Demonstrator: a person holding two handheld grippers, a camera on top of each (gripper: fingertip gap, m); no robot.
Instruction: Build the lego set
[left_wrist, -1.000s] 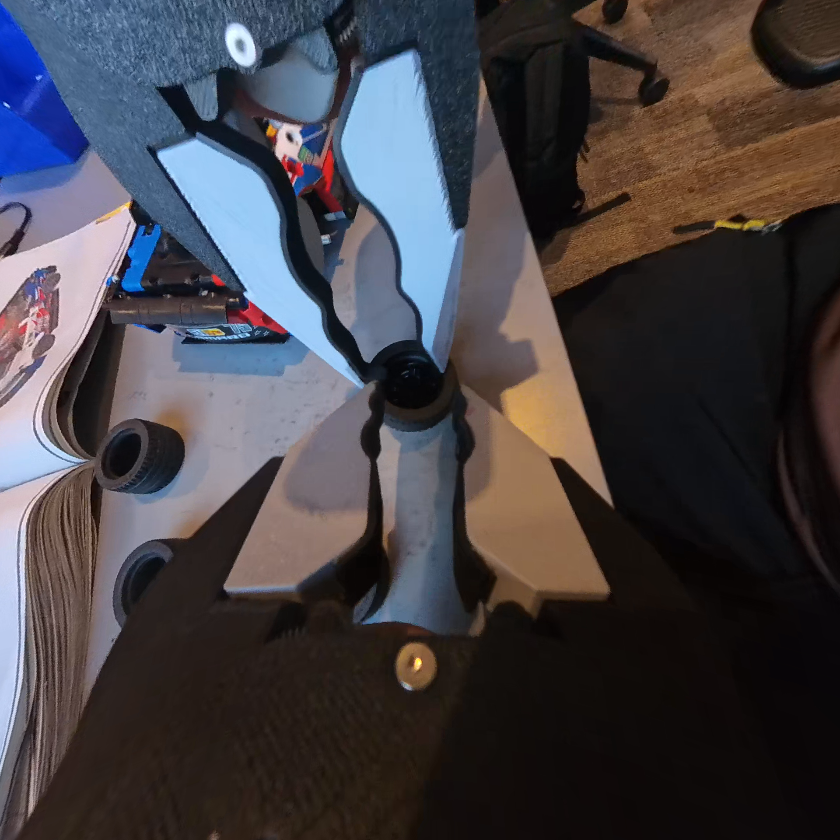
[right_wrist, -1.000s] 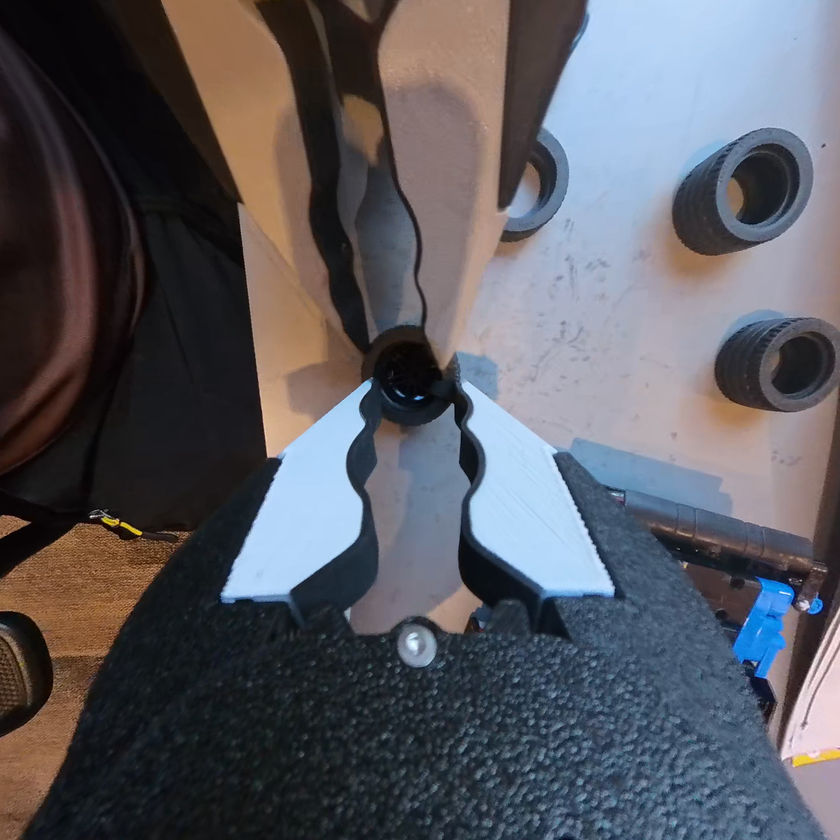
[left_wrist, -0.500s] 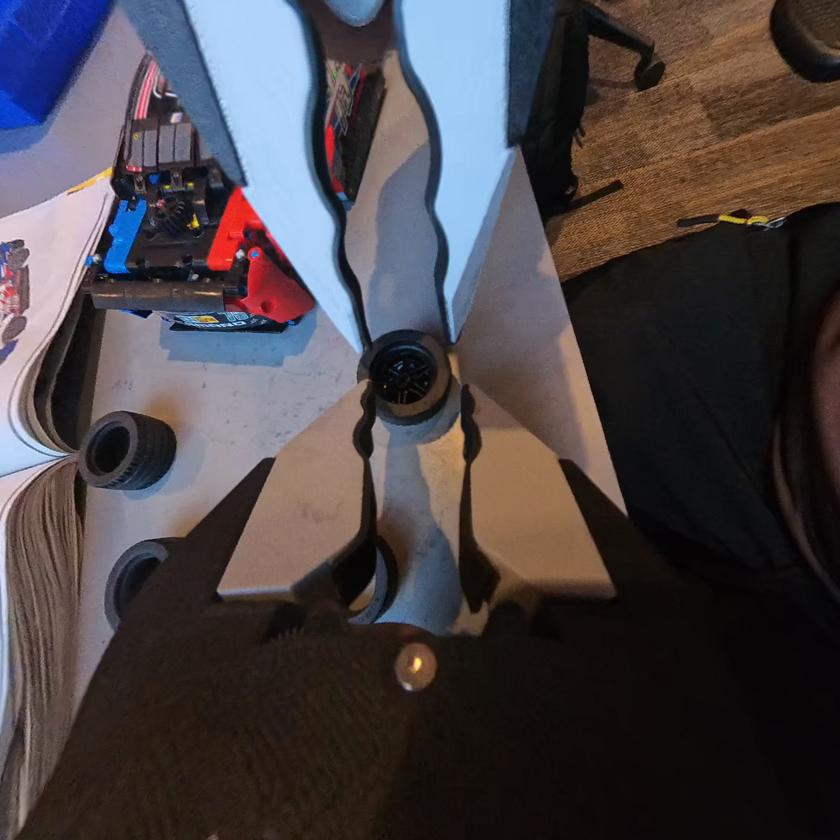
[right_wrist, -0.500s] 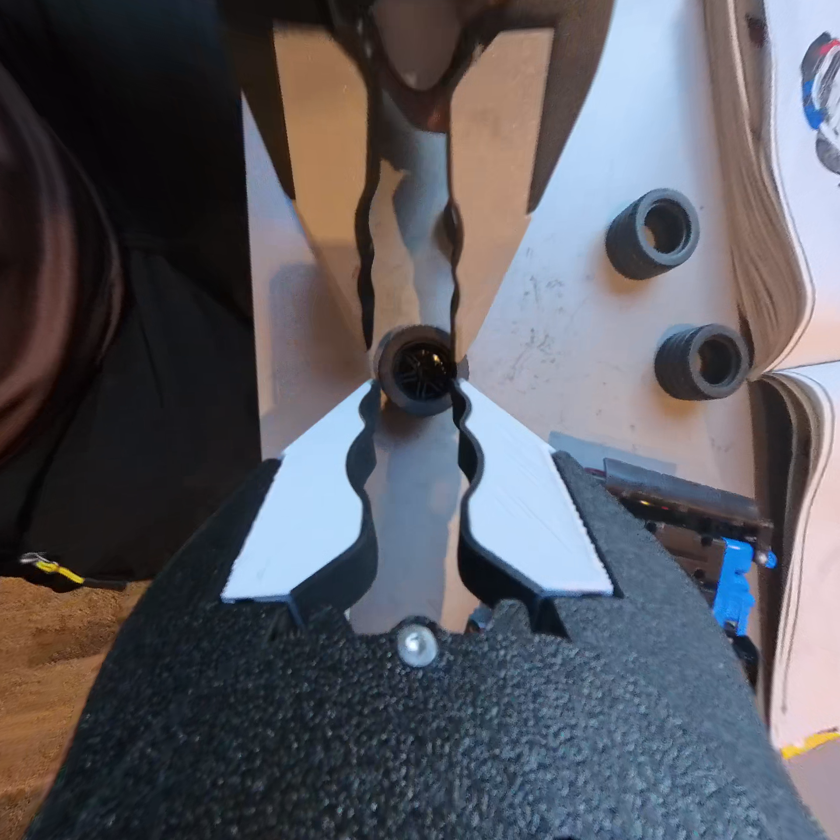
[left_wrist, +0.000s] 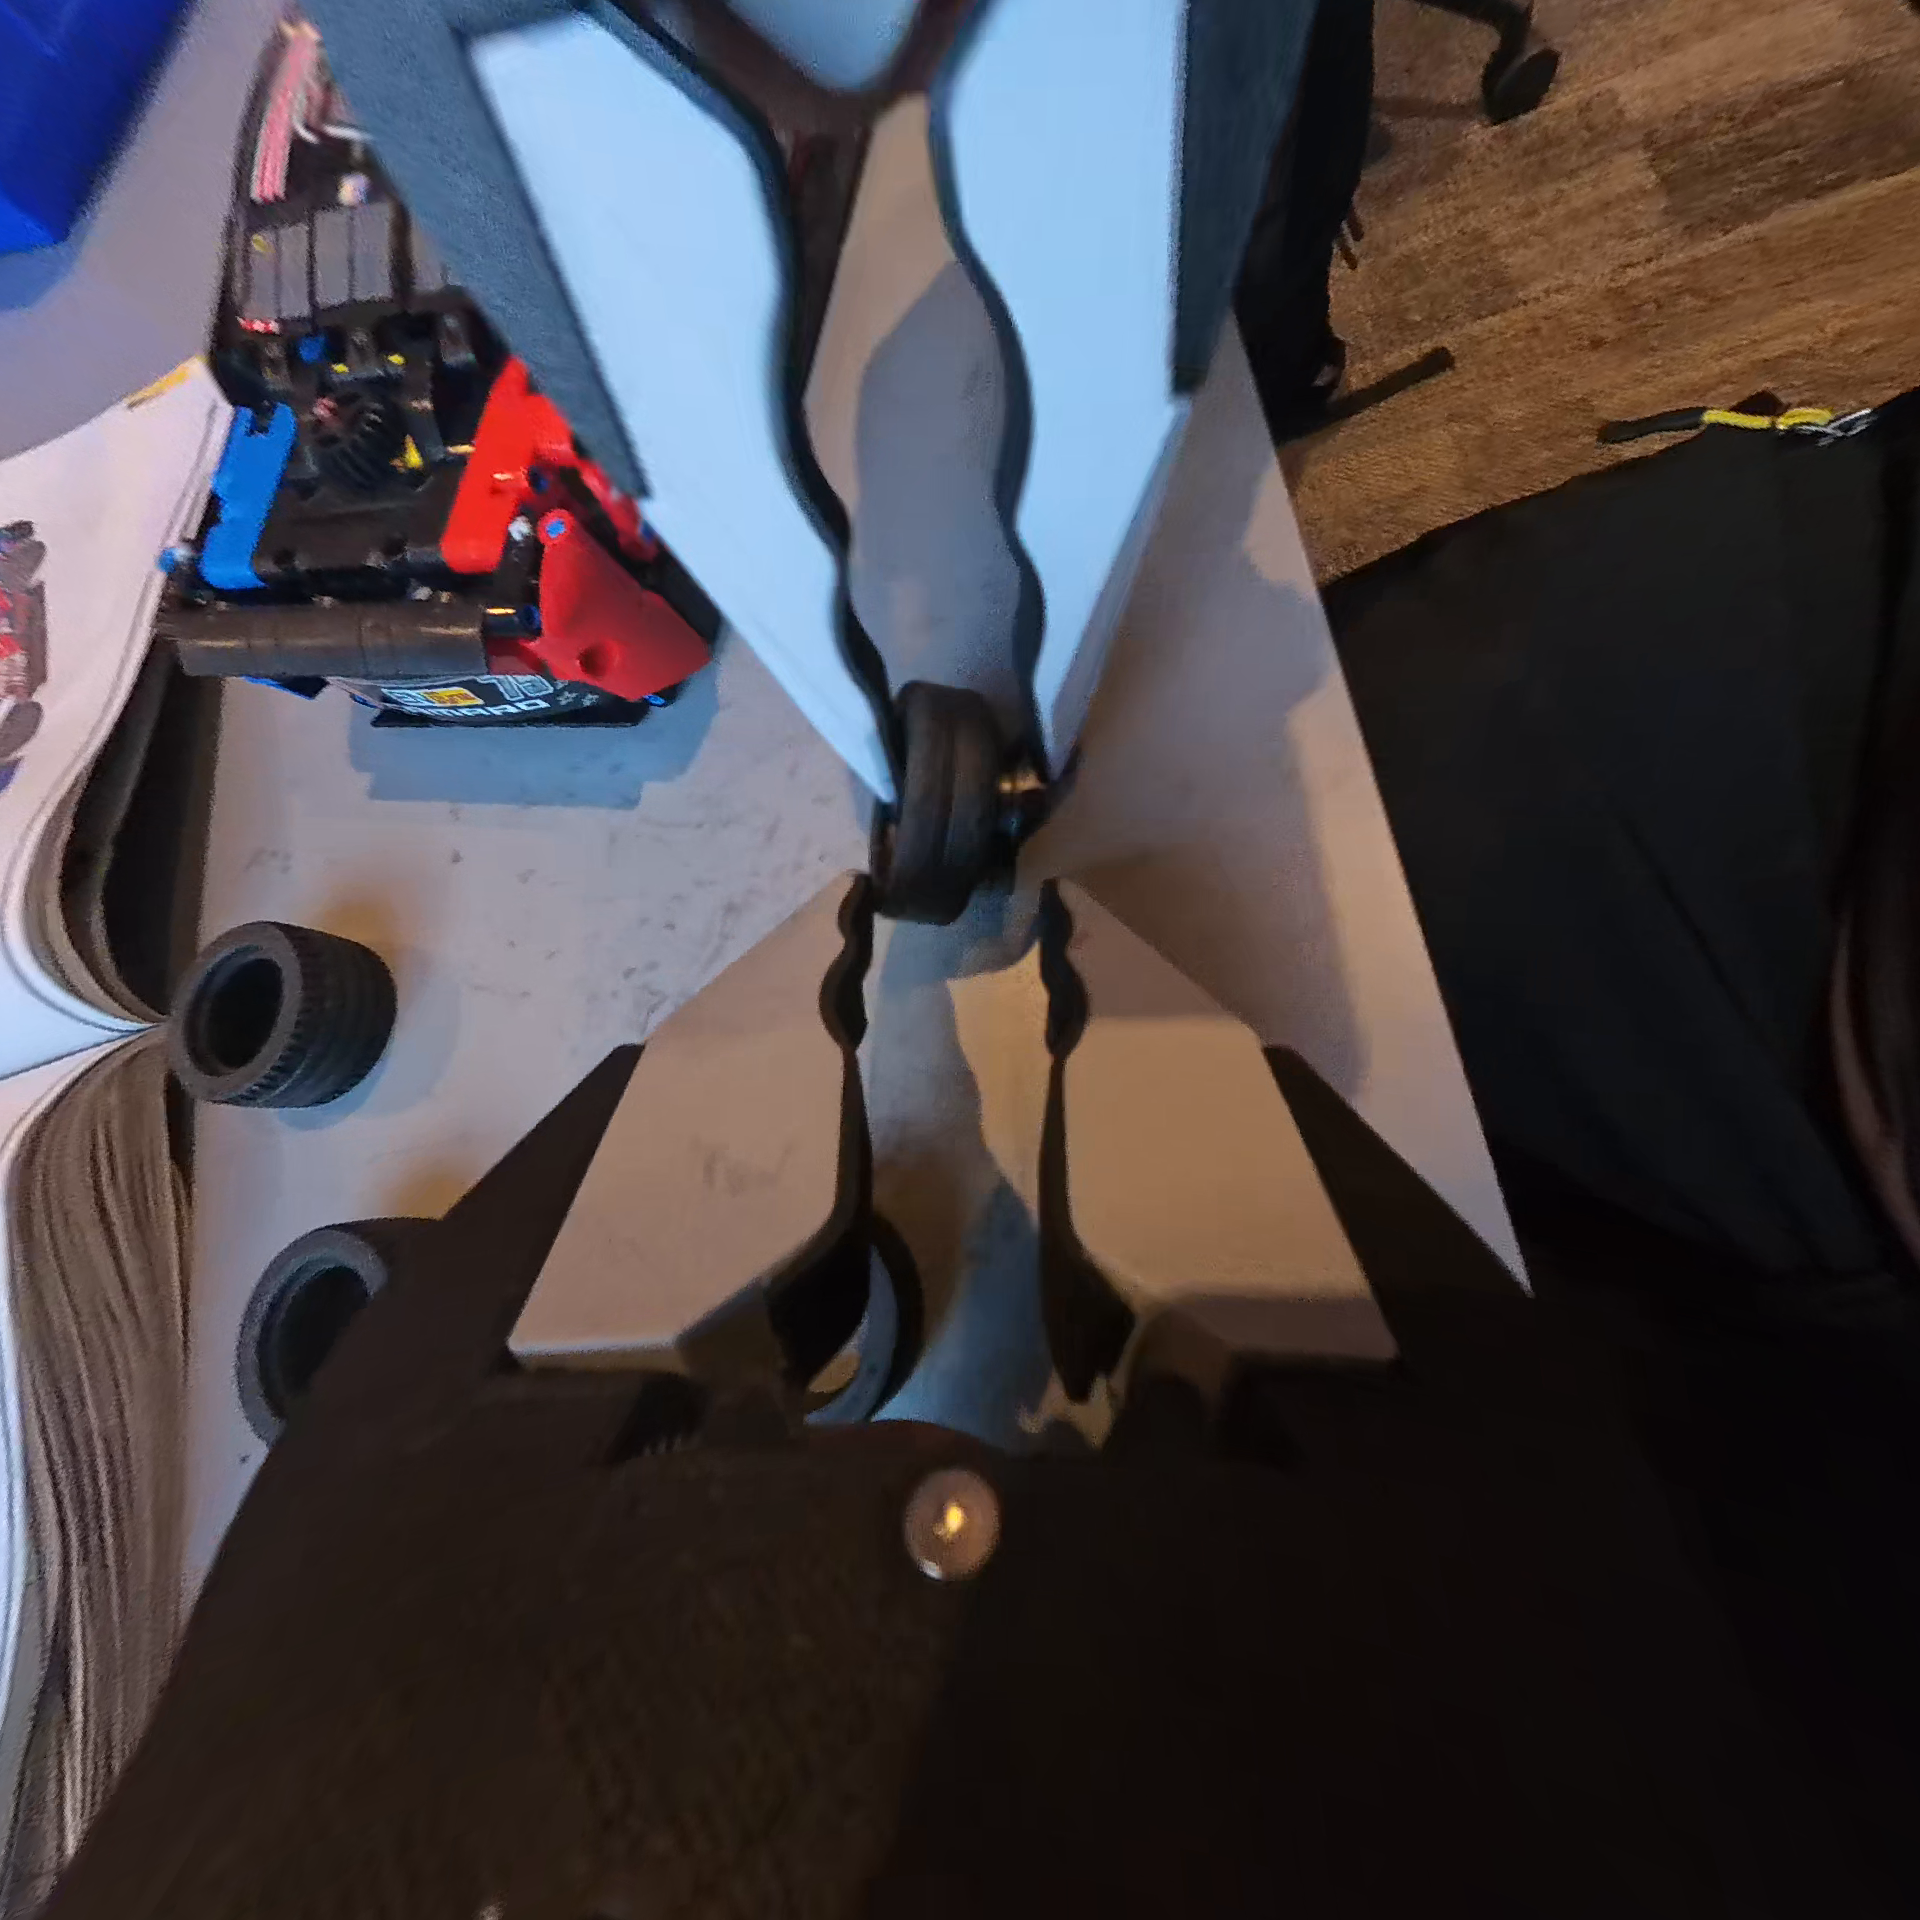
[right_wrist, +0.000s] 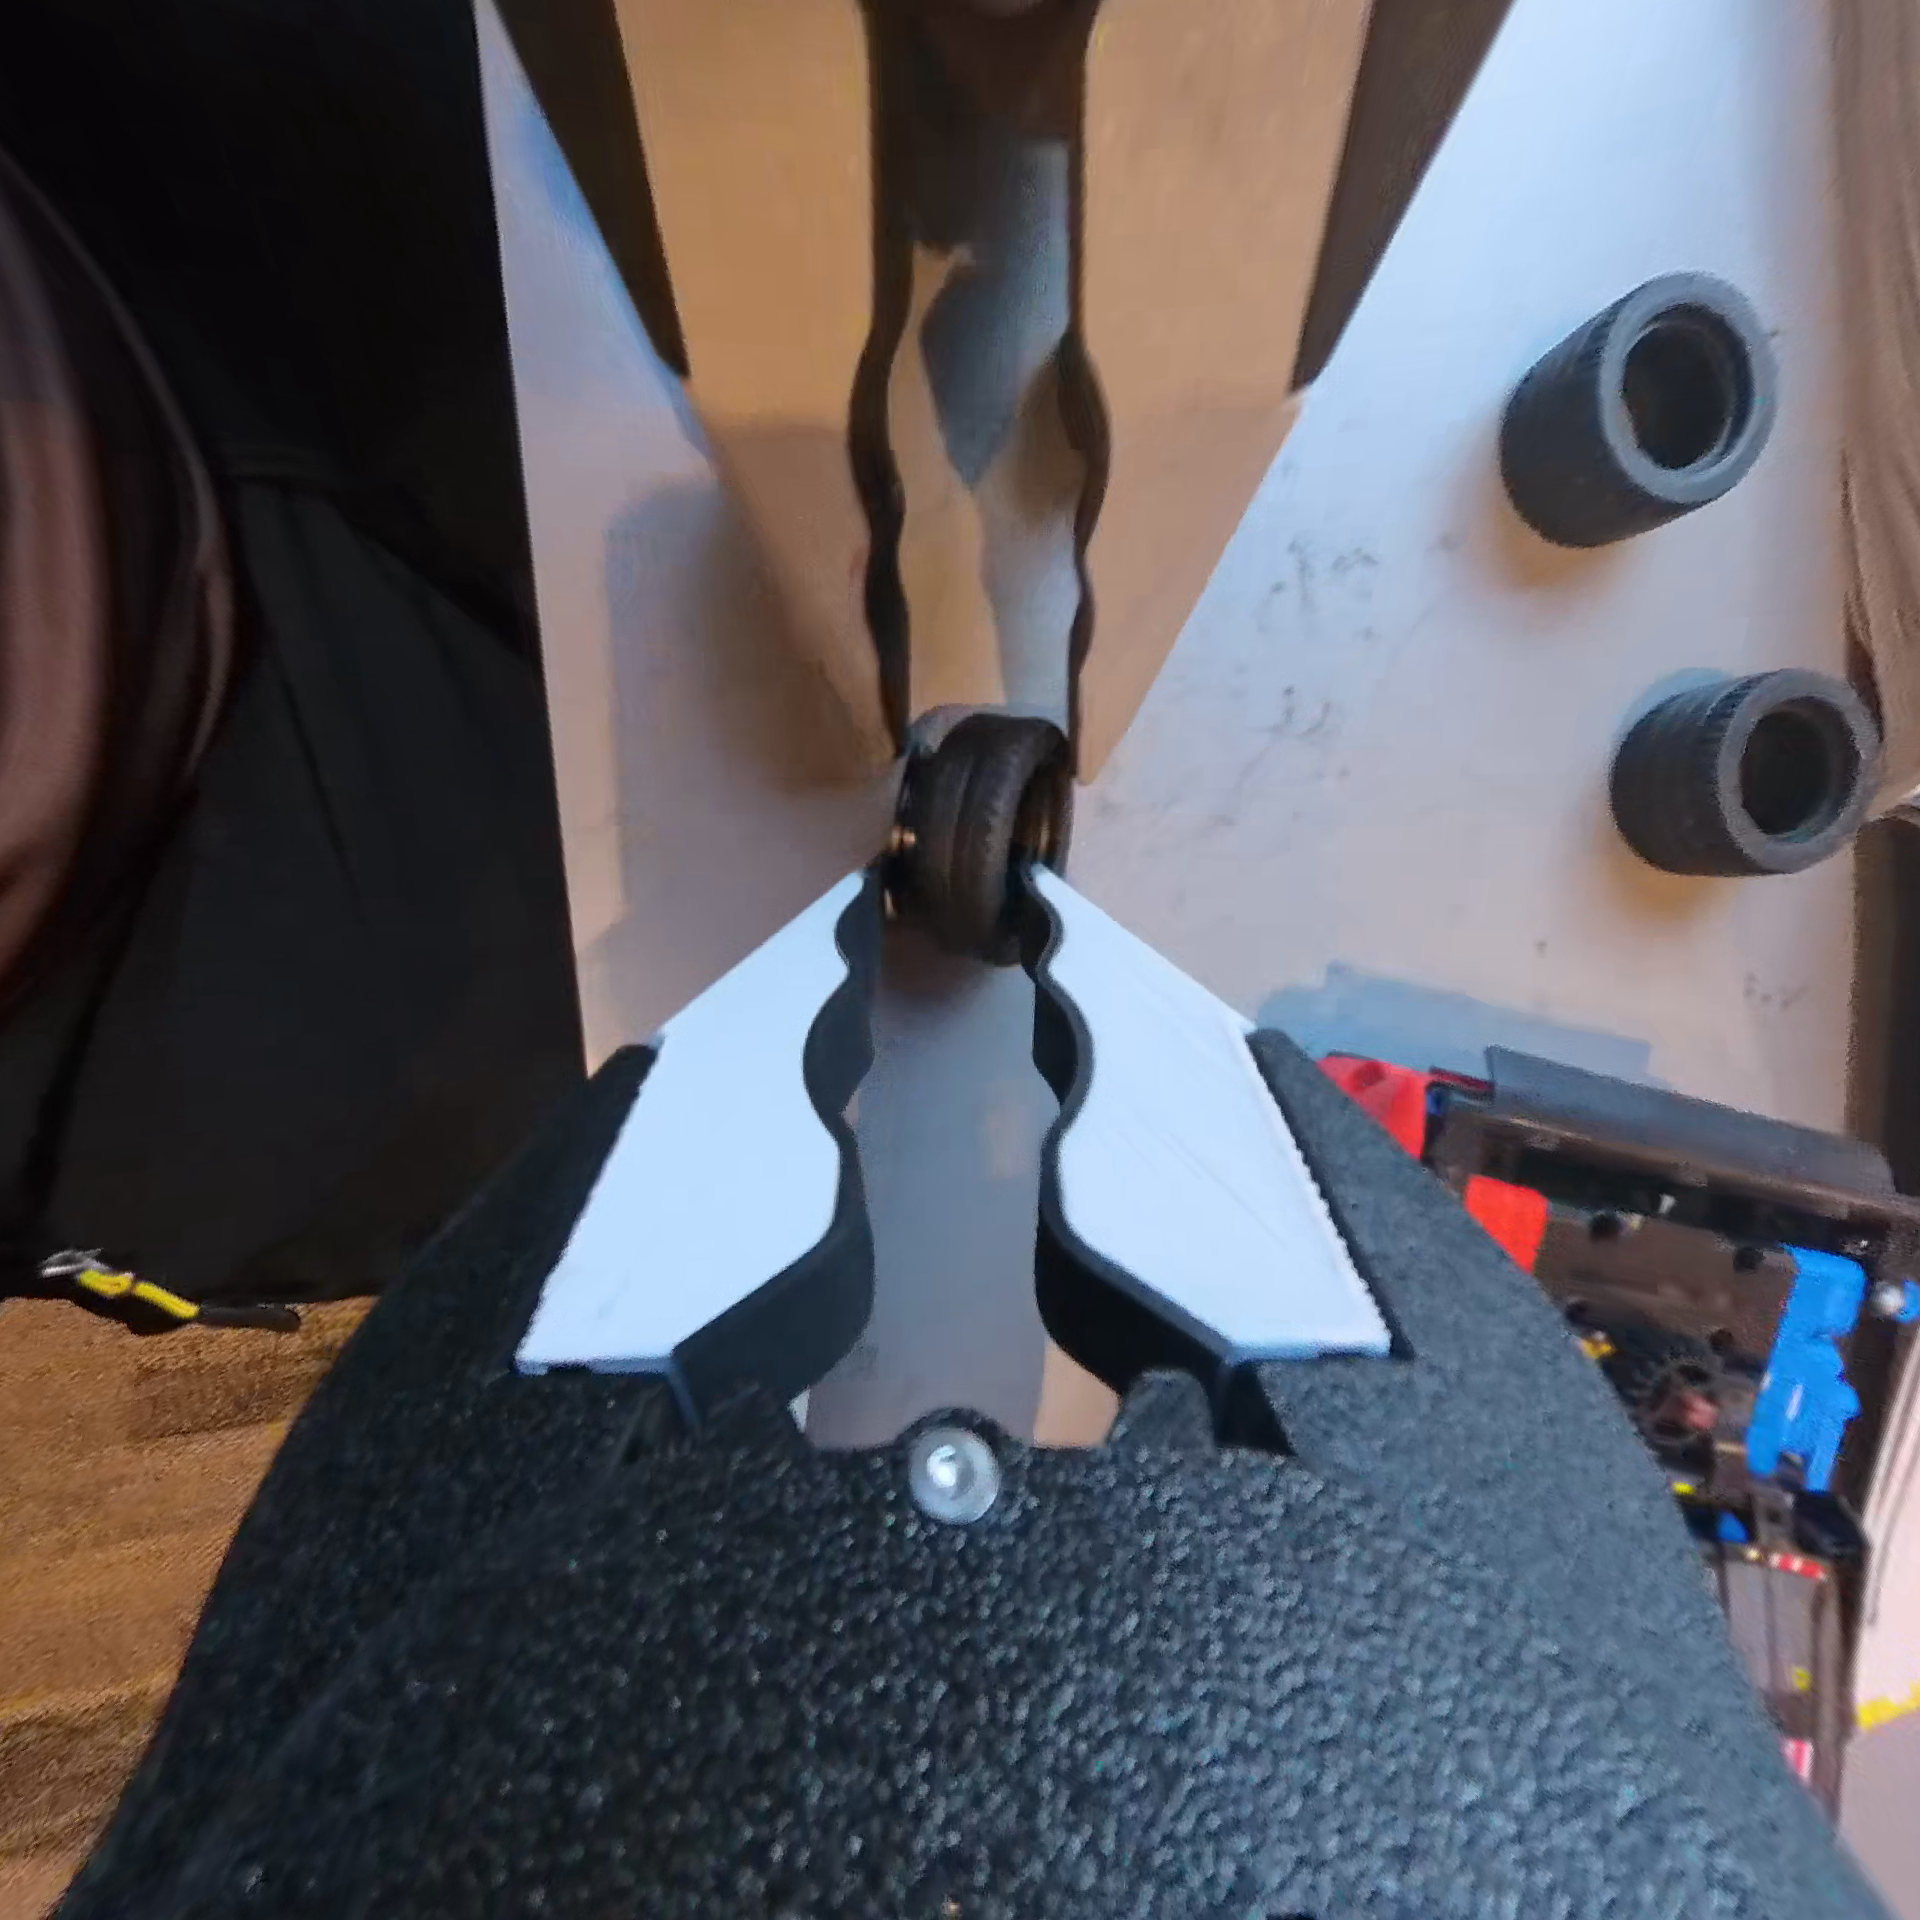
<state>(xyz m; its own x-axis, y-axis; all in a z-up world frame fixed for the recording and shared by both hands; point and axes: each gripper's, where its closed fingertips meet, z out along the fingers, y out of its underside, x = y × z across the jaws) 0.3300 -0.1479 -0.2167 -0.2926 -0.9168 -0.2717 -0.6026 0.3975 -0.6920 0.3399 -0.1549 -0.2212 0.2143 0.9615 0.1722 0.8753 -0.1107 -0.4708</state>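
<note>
Wheel (left_wrist: 940, 805) hangs above the tabletop (left_wrist: 540, 862), pinched by the right claw (right_wrist: 961, 883); the left claw (left_wrist: 951, 894) stands narrow just beside it, apparently not gripping. Loose tyres (left_wrist: 281, 1013) and the car (left_wrist: 416, 520) lie near an open booklet (left_wrist: 62, 582).

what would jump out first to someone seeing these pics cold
The two grippers meeting tip to tip over the white table: the right gripper pinches a small black wheel while the left gripper faces it, fingers just clear of it. Next, the red, blue and black lego car on the table left of them in the left wrist view, with loose black tyres beside an open instruction booklet.
</note>
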